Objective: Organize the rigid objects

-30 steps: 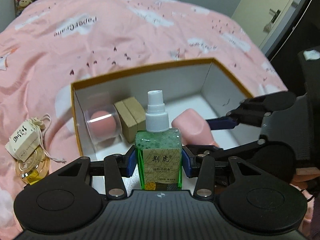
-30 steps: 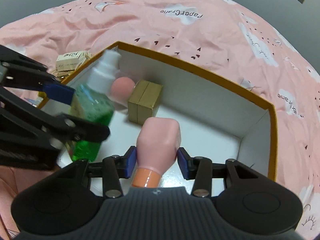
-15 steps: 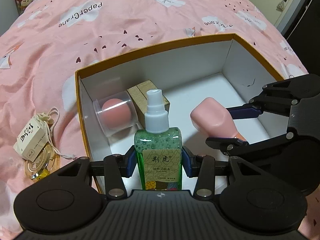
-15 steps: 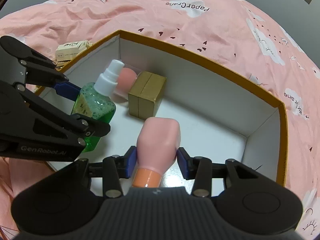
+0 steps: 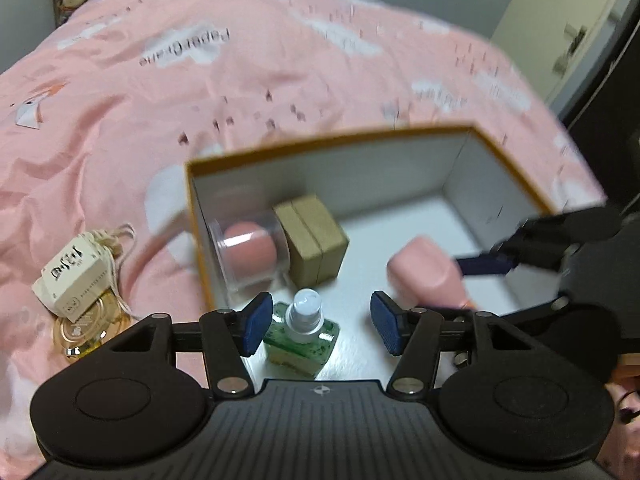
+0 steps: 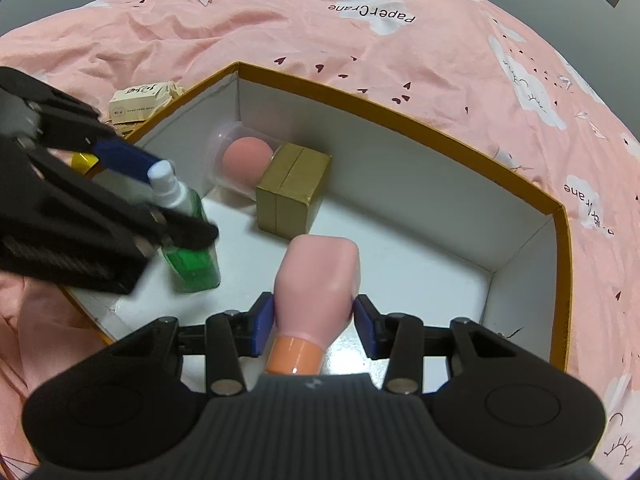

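An open white box with an orange rim (image 5: 328, 142) (image 6: 400, 110) lies on the pink bed cover. A green spray bottle (image 5: 302, 334) (image 6: 188, 232) stands upright on the box floor near the left wall. My left gripper (image 5: 318, 322) is open above it, its jaws apart on either side of the white cap. My right gripper (image 6: 314, 322) is shut on a pink tube with an orange cap (image 6: 318, 280) (image 5: 426, 274), held low over the box floor. A clear case with a pink sponge (image 5: 250, 248) (image 6: 242, 158) and a tan carton (image 5: 314, 236) (image 6: 294, 192) sit at the back left.
A cream tag box with string (image 5: 70, 276) (image 6: 138, 98) and a gold round tin (image 5: 86, 330) lie on the bed left of the box. A door (image 5: 576, 28) stands at the far right. The right half of the box floor (image 6: 432, 256) is bare.
My left gripper opened and let go of the green bottle, which now stands on the box floor; the gripper rose above it. My right gripper with the pink tube moved slightly lower.
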Available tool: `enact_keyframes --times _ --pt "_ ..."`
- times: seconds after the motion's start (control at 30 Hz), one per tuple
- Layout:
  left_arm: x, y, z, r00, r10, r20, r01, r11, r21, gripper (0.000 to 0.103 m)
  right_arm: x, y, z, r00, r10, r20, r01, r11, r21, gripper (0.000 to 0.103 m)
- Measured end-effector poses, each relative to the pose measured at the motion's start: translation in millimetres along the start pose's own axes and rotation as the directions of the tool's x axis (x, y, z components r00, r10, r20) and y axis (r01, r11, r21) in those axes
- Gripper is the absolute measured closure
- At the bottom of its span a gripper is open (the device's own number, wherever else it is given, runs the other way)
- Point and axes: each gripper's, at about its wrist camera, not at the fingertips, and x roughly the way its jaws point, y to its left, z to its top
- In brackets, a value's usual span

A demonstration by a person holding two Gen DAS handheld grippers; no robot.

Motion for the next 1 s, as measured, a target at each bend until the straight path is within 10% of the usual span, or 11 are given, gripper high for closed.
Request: enact_keyframes --times 0.33,0.67,1.0 --pt "-45.3 55.9 6.0 0.990 -0.066 0.123 0.080 0.990 -0.114 0.044 8.6 8.8 18.2 1.000 0.018 -0.015 -0.018 0.999 0.043 0.060" --pt "-31.1 80.3 -22.0 0.986 -0.160 0.040 0.165 0.965 -0.205 0.069 35.5 26.2 34.8 0.989 0.120 -0.084 -0.108 0.985 0.133 0.060" --pt "-27.9 83.4 -29.1 0.981 -0.189 0.039 0.193 0.953 -0.234 0.072 46.8 41.7 45.4 0.977 0.196 -0.089 -0.175 0.964 0.198 0.060"
